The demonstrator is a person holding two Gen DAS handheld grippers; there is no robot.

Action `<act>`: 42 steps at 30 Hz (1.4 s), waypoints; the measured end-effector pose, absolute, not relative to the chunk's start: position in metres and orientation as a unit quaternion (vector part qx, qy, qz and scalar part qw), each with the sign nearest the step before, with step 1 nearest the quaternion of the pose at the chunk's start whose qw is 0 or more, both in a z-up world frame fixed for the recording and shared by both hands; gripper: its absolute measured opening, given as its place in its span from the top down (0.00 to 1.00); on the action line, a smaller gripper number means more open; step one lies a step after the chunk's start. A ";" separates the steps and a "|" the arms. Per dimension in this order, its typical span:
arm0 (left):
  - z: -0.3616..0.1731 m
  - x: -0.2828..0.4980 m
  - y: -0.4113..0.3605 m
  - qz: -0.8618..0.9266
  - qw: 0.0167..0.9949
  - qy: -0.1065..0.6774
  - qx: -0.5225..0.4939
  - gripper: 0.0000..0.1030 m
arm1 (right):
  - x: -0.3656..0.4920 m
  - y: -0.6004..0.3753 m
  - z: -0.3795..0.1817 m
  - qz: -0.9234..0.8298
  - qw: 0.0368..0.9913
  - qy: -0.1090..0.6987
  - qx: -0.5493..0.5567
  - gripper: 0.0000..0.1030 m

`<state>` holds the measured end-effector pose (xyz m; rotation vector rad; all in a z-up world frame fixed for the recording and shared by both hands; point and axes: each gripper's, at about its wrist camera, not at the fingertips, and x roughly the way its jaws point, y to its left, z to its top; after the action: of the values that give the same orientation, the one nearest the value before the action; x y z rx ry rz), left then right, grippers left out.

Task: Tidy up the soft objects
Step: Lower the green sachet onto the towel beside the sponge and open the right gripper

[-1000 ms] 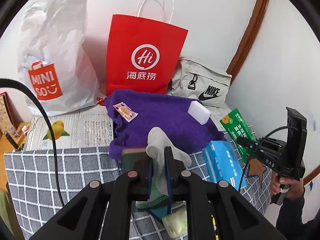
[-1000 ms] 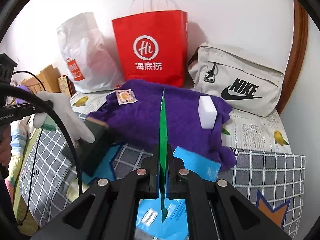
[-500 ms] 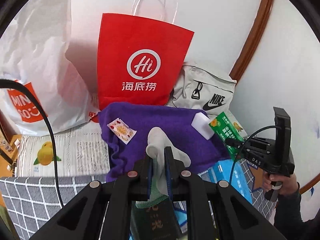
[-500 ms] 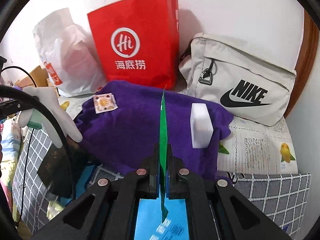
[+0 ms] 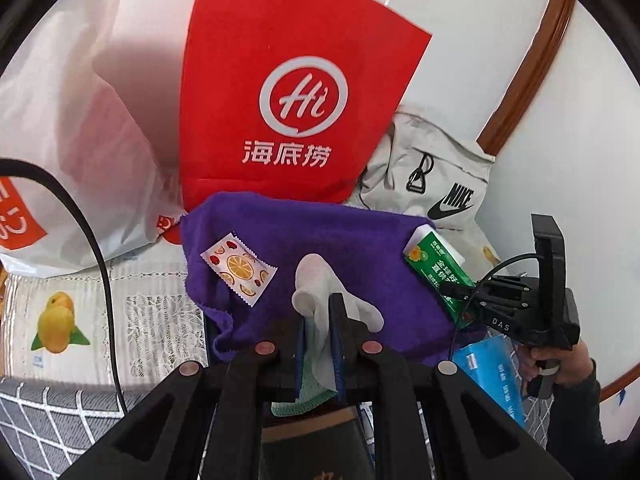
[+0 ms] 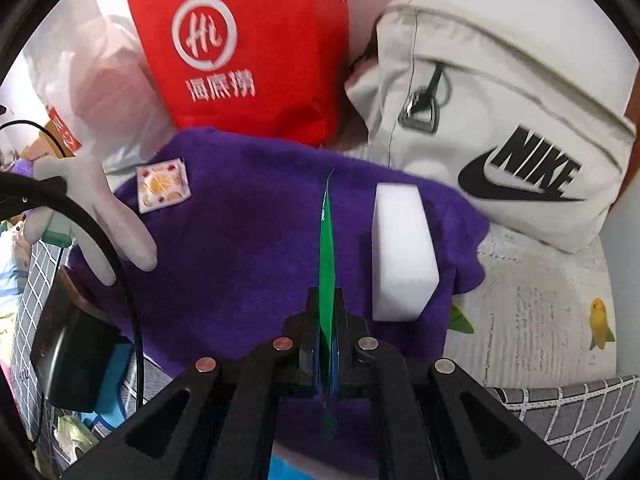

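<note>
Since the earlier frames, both grippers have closed in on the purple towel (image 5: 320, 240), which now fills more of each view, and the green packet (image 5: 436, 272) now overlaps the towel's right edge. The left gripper (image 5: 320, 328) is clamped on a pale grey glove (image 5: 320, 292); its long axis runs up and away from the jaws, fingers splayed above the towel, a green cuff hanging below the pads. The right gripper (image 6: 328, 320) is clamped on the packet (image 6: 327, 248), seen edge-on as a thin green blade whose long axis points straight ahead over the towel (image 6: 240, 240). A white sponge block (image 6: 402, 256) lies on the towel just right of the packet, long axis parallel to it. An orange-print sachet (image 6: 162, 184) rests flat near the towel's far left corner. A red bag (image 6: 248, 48) and a beige bag (image 6: 500, 128) stand behind.
</note>
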<state>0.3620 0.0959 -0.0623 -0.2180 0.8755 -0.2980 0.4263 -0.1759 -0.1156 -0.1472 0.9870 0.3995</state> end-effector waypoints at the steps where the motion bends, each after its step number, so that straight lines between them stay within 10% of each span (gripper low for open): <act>1: -0.065 0.364 0.095 -0.145 0.888 0.424 -0.105 0.89 | 0.429 -0.178 -0.119 0.191 0.856 0.476 -0.068 0.96; 27: -0.118 0.396 0.082 -0.125 0.858 0.497 -0.043 0.88 | 0.431 -0.193 -0.132 0.194 0.842 0.501 -0.049 0.93; 35: -0.125 0.396 0.078 -0.121 0.853 0.507 -0.033 0.86 | 0.418 -0.195 -0.125 0.194 0.851 0.483 -0.071 0.66; 42: -0.125 0.395 0.075 -0.106 0.849 0.517 -0.019 0.62 | 0.411 -0.202 -0.116 0.172 0.858 0.480 -0.062 0.66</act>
<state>0.3951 0.0753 -0.1248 -0.0403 1.0893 -0.2236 0.4109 -0.2020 -0.1157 -0.1305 1.0083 0.3602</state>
